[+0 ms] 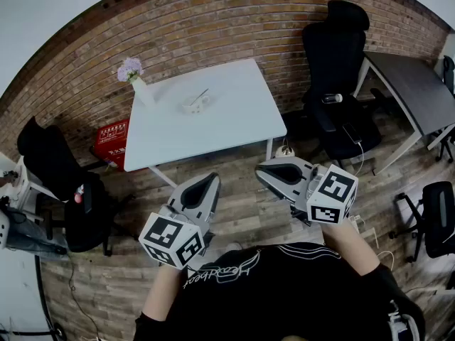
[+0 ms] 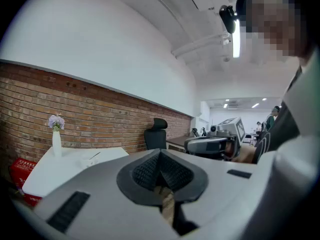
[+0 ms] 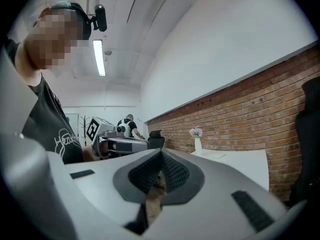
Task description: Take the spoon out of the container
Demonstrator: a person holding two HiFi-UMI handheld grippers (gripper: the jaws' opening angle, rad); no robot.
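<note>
You stand back from the white tabletop [image 1: 234, 119], well apart from it, with both tongs held low in front of your body. Your left tongs [image 1: 205, 187] point toward the tabletop's near edge. In the left gripper view their ribbed pads meet along one closed seam, with nothing between them. Your right tongs [image 1: 272, 171] sit near them, angled to the left. The right gripper view shows the same state: pads pressed together, nothing held.

The container [image 1: 192, 105], small and white, rests on the tabletop toward its far left part. The spoon [image 1: 202, 94] stands in it, its handle leaning out up and to the right. Both tongs are well apart from it.

A white vase [image 1: 142, 89] with pale purple flowers stands at the tabletop's far left corner, near the container but not touching it. A red box [image 1: 111, 137] sits on the wooden floor [image 1: 242, 219] below the tabletop's left side, close to the brick wall [image 1: 213, 27]. A black office chair [image 1: 334, 55] stands to the right of the tabletop, and a dark desk [image 1: 416, 91] lies beyond it at the right edge.
</note>
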